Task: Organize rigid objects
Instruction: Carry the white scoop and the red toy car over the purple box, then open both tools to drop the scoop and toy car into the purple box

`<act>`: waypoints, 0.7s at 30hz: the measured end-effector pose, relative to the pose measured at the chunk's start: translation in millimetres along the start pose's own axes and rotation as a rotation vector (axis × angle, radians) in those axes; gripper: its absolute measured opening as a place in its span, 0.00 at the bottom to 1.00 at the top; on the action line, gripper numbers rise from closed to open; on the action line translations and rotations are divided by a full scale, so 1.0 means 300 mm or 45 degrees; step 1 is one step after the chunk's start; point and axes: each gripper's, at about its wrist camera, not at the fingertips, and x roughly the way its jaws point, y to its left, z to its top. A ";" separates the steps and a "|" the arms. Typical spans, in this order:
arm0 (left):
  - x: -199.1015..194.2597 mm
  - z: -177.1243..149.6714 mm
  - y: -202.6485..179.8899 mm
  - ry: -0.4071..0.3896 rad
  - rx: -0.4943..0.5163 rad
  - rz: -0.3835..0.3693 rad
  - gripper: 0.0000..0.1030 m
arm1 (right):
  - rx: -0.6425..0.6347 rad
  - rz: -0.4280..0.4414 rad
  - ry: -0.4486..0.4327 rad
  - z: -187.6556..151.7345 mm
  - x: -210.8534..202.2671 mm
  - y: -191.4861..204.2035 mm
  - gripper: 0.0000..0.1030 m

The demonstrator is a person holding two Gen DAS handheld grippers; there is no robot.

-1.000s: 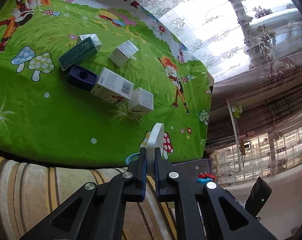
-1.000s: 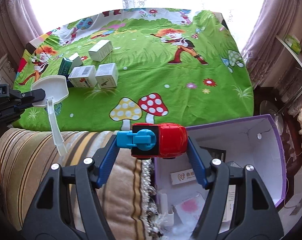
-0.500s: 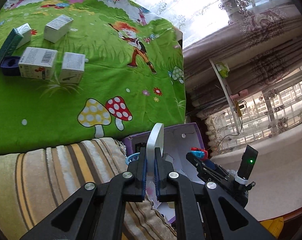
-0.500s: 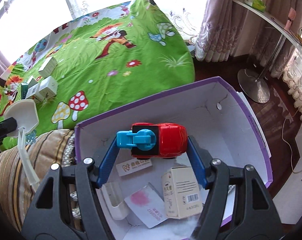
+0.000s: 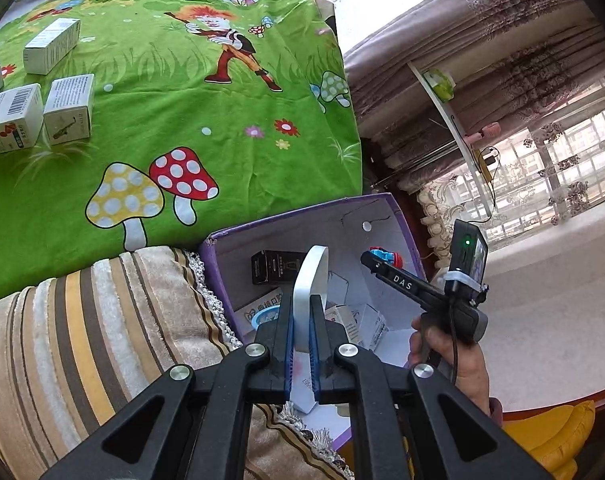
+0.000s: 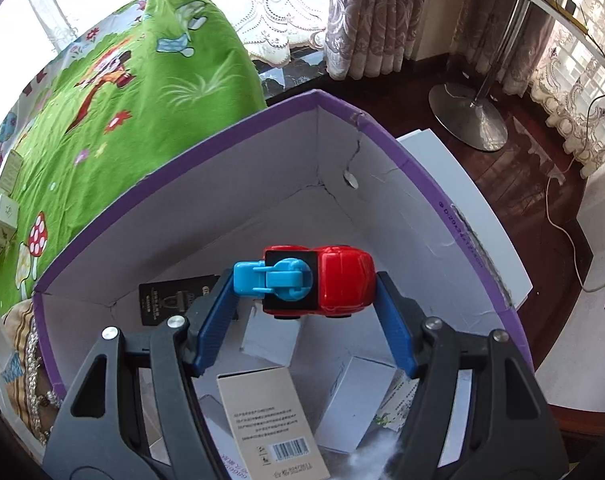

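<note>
My right gripper point(image 6: 306, 292) is shut on a red toy car point(image 6: 322, 284) with a blue part, held over the inside of a purple storage box point(image 6: 206, 168). The box holds several cartons, among them a white carton point(image 6: 262, 420) and a black carton point(image 6: 170, 300). My left gripper point(image 5: 301, 316) is shut on a white plastic scoop point(image 5: 310, 280), seen edge-on, above the box's near left corner point(image 5: 218, 240). The right gripper point(image 5: 386, 264) with the car also shows in the left wrist view. Small white cartons point(image 5: 68, 108) lie on the green cartoon sheet point(image 5: 222, 120).
A striped beige cushion point(image 5: 82, 328) lies left of the box. Curtains point(image 6: 374, 12), a lamp base point(image 6: 466, 120) and a cable on dark wood floor lie beyond the box. A yellow object point(image 5: 550, 436) sits at the lower right of the left wrist view.
Both grippers have swung right from the bed toward the box. The right gripper with the car has moved deeper over the box. The left gripper with the scoop has reached the box's edge.
</note>
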 end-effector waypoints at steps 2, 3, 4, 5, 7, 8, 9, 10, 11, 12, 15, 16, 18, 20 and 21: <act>0.004 -0.001 -0.010 0.002 0.010 0.006 0.07 | 0.016 0.003 0.014 0.010 0.025 -0.011 0.69; 0.008 0.000 -0.017 0.002 0.014 0.008 0.07 | 0.025 0.002 0.019 0.015 0.035 -0.018 0.69; 0.011 0.000 -0.021 0.003 0.017 0.008 0.07 | 0.035 0.002 0.023 0.019 0.043 -0.023 0.69; 0.014 -0.001 -0.027 0.005 0.022 0.010 0.07 | 0.043 0.001 0.030 0.022 0.051 -0.028 0.69; 0.030 -0.002 -0.039 0.011 0.033 0.016 0.07 | 0.044 -0.003 0.053 0.025 0.065 -0.030 0.69; 0.035 -0.003 -0.044 0.015 0.038 0.018 0.07 | 0.043 -0.002 0.062 0.023 0.069 -0.032 0.69; 0.040 -0.003 -0.048 0.018 0.044 0.022 0.07 | 0.043 0.000 0.061 0.022 0.070 -0.034 0.69; 0.046 -0.004 -0.053 0.020 0.048 0.028 0.07 | 0.040 0.000 0.057 0.019 0.067 -0.035 0.70; 0.052 -0.004 -0.057 0.023 0.049 0.031 0.07 | 0.041 -0.004 0.055 0.017 0.061 -0.037 0.70; 0.059 -0.002 -0.060 0.025 0.052 0.035 0.07 | 0.047 -0.006 0.046 0.013 0.052 -0.041 0.70; 0.078 0.002 -0.073 0.030 0.068 0.048 0.07 | 0.066 -0.003 0.010 -0.005 0.007 -0.051 0.74; 0.083 0.002 -0.077 0.031 0.074 0.050 0.07 | 0.078 0.001 -0.013 -0.013 -0.017 -0.057 0.74; 0.091 0.003 -0.086 0.024 0.086 0.060 0.07 | 0.102 0.024 -0.069 -0.036 -0.081 -0.066 0.74; 0.096 0.006 -0.091 0.017 0.088 0.062 0.07 | 0.110 0.044 -0.111 -0.066 -0.146 -0.070 0.76; 0.098 0.007 -0.092 0.013 0.087 0.063 0.07 | 0.104 0.051 -0.130 -0.082 -0.175 -0.069 0.77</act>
